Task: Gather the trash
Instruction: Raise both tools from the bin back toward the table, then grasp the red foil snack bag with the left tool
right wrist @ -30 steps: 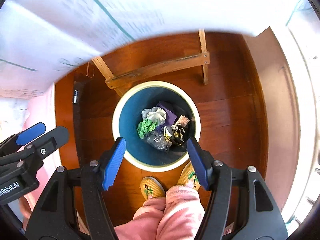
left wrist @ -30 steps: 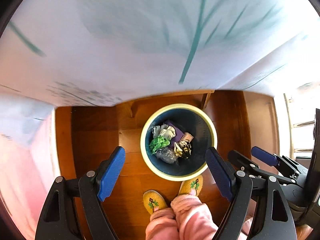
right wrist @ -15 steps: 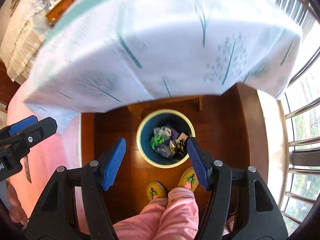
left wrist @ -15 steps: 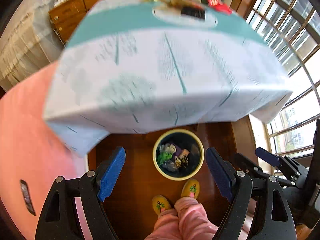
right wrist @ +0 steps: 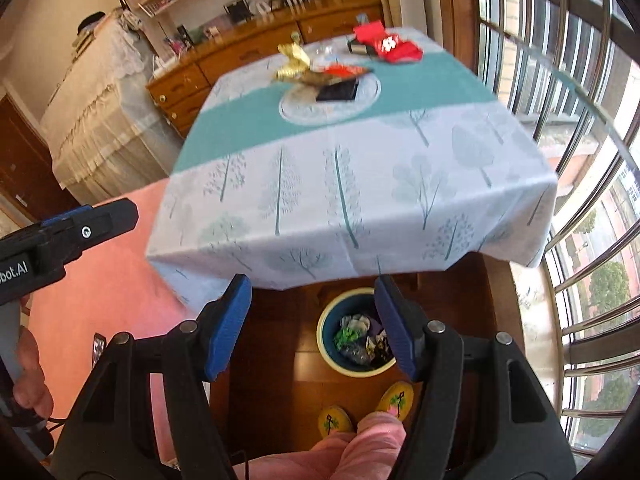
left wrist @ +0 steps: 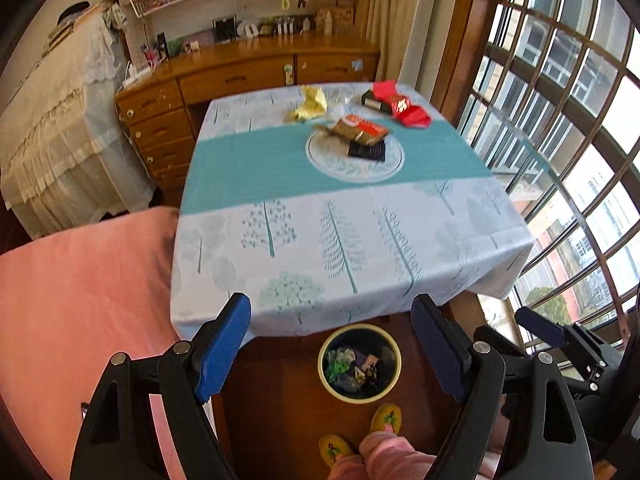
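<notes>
Wrappers (left wrist: 362, 130) lie on table (left wrist: 320, 240), far side. Bin (left wrist: 359, 362) with trash on floor under table's near edge. Left gripper (left wrist: 332, 350), right gripper (right wrist: 314, 326) both spread apart, empty.

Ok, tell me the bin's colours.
The bin: blue inside, cream rim, clearest in the right wrist view.
</notes>
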Motion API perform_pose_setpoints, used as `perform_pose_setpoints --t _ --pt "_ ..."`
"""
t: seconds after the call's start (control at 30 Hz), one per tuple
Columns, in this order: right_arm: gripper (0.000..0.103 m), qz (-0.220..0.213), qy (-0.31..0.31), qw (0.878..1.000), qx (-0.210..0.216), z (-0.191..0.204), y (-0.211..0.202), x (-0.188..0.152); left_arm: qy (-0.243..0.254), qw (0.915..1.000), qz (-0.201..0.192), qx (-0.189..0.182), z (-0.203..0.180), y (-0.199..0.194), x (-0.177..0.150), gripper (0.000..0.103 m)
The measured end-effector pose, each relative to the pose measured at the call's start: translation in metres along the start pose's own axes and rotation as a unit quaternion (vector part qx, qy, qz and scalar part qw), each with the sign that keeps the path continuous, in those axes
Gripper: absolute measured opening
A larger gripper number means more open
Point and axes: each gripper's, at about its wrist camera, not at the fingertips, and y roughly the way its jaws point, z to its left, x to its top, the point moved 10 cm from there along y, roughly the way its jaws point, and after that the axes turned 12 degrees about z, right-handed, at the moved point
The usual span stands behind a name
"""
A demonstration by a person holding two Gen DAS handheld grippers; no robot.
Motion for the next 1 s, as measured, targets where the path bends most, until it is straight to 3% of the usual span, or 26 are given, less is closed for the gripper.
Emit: perform_pose_setpoints --t 0.3,0.5,0.73,0.87,1.0 --pt "0.061 -0.068 0.004 0.998 -0.015 0.005 -0.068 0.052 0.018 0.9985 -0.052 0.007 0.003 -0.056 0.036 0.084" --pt "0.061 -0.074 -0.006 0.997 -0.019 0.01 -0.078 0.091 0.007 0.9983 -0.055 0.018 0.019 -0.063 0.067 0.084" --pt "0.057 -0.074 -0.052 0.996 -0.017 0.015 -0.042 0.153 -0.022 0.9987 -0.014 -0.044 0.03 -0.015 0.129 0.084" --pt "0.04 -0.062 -0.071 0.995 -0.01 0.001 0.002 0.202 -0.034 0.9974 0.0 -0.064 0.024 0.028 0.183 0.084" --pt "0.029 -0.035 -0.078 0.996 0.008 -0.027 0.06 0.263 -0.068 0.9944 0.035 -0.074 0.016 0.098 0.245 0.084"
